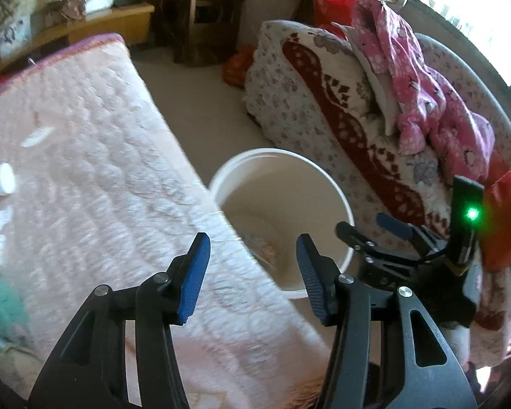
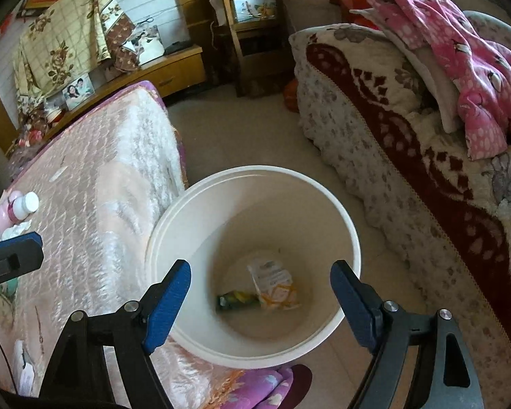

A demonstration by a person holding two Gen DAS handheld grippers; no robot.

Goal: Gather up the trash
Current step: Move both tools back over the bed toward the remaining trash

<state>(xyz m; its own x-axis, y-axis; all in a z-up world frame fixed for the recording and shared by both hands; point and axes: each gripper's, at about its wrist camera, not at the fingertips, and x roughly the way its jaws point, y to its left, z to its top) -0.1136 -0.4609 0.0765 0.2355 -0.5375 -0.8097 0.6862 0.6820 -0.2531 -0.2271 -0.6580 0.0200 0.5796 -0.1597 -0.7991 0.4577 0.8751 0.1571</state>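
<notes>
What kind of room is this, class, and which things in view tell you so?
Most likely a lived-in bedroom. A quilted pink mattress fills one side, a floral blanket with pink clothing heaped on it covers the other, and a white bin stands on the floor between.
</notes>
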